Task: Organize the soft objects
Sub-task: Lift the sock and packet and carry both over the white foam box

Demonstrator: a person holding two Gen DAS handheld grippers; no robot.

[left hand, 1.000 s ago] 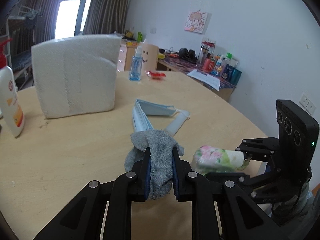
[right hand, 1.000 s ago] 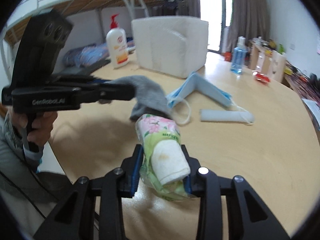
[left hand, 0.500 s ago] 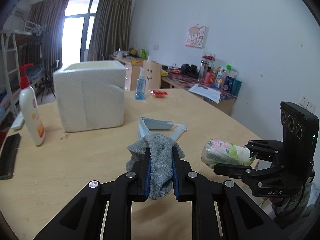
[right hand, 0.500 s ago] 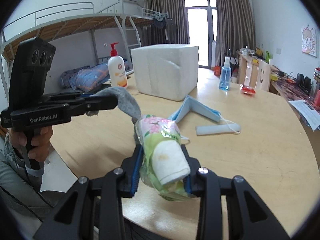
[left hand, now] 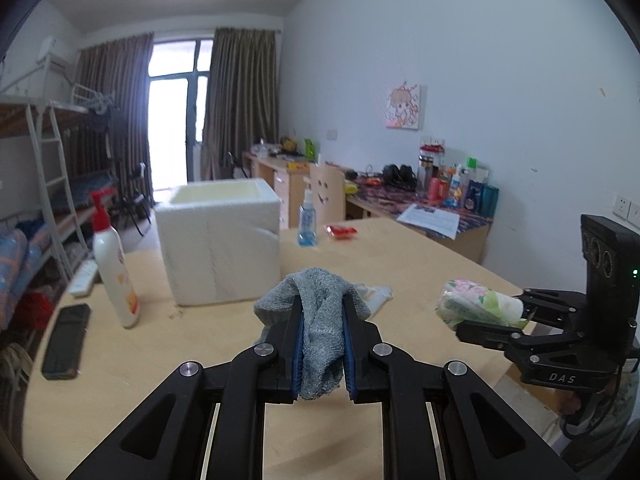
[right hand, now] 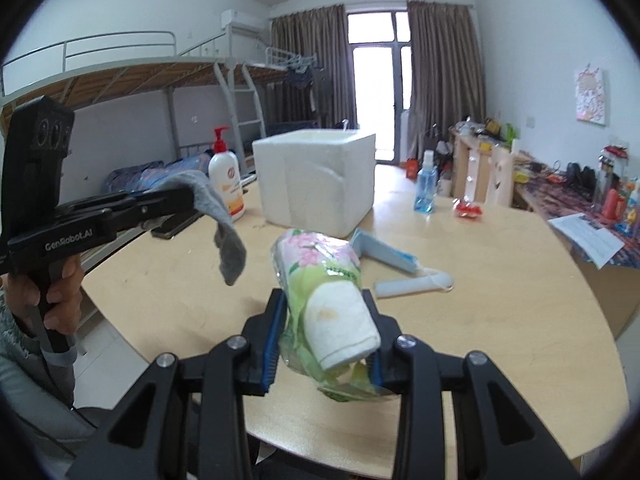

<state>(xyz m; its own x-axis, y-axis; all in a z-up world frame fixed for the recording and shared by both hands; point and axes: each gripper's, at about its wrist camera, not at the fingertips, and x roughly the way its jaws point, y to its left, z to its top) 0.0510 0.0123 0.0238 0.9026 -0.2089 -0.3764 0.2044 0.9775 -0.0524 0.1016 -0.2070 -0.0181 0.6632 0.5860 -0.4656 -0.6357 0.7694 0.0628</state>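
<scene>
Nearest the left wrist camera, the left gripper (left hand: 322, 312) is clamped on a grey terry-cloth rag (left hand: 320, 320), which fills the gap between its blue-lined fingers and bulges over their tips; in the right wrist view the same rag (right hand: 224, 220) hangs free in the air, clear of the round light-wood table (right hand: 500, 280). The right gripper (right hand: 326, 308) is clamped on a rolled white towel in a clear floral plastic wrapper (right hand: 324, 280), held above the near table edge; seen from the left wrist camera, this bundle (left hand: 478, 306) projects leftward from the right gripper (left hand: 486, 314), level with the rag and well apart from it.

Beyond the grippers, lying on the table: a light-blue folded face mask (right hand: 384, 254) and, just beside it, a pale rolled tube (right hand: 412, 284). To the left lie a black phone (left hand: 66, 340) and an upright white pump bottle with a red top (left hand: 112, 260).

Farther back stands an open-topped white foam box (left hand: 218, 240), with a blue spray bottle (left hand: 307, 224) and a small red packet (left hand: 341, 231) to its right, near the far table edge. A bunk bed (right hand: 120, 80) and curtained window (right hand: 378, 64) lie behind.
</scene>
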